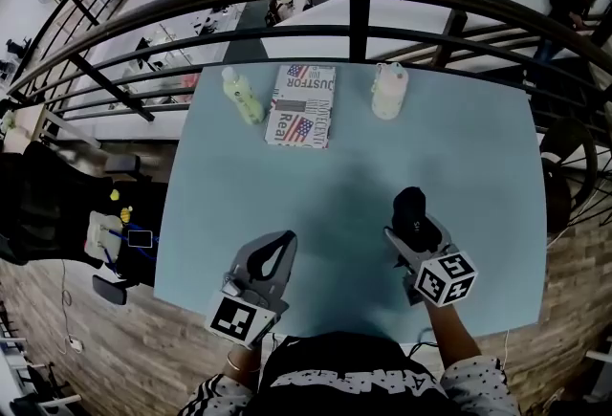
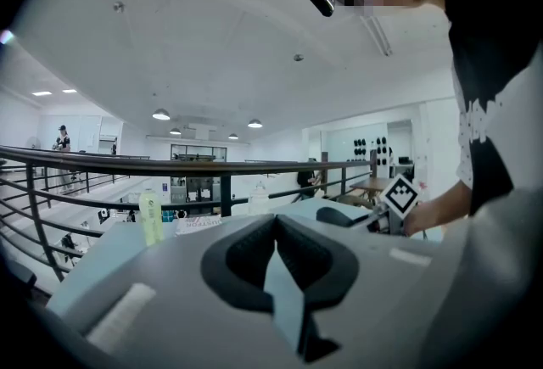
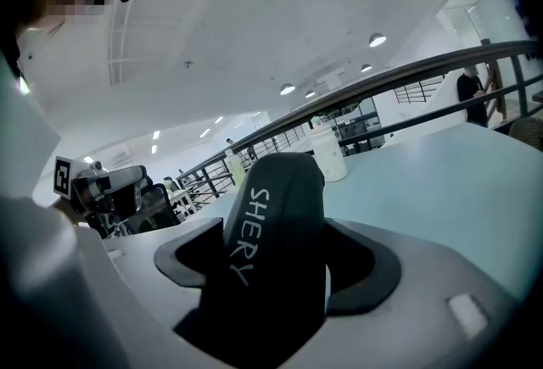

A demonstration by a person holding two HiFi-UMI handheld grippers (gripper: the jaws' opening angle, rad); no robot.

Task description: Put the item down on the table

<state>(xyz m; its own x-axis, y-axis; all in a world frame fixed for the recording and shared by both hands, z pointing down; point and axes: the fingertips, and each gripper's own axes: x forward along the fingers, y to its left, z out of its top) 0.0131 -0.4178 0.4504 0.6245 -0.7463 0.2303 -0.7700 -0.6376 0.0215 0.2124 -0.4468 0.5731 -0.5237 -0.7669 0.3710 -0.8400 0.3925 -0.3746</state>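
The right gripper point(image 1: 417, 234) pinches a black tube point(image 3: 273, 198) over the near right part of the table point(image 1: 325, 185), so the setting-down is not yet done. The next move calls for lowering it until it rests, then spreading the jaws. The tube's long axis runs along the jaws, its rounded end pointing away from the person and tilted upward. The left gripper point(image 1: 271, 256) is pressed together on nothing.

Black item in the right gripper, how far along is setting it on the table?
Done: the black item is over the table. In hand: the right gripper is shut on it; the left gripper is shut and empty. Left: lower it if it isn't touching, which I cannot tell, then open the fingers.
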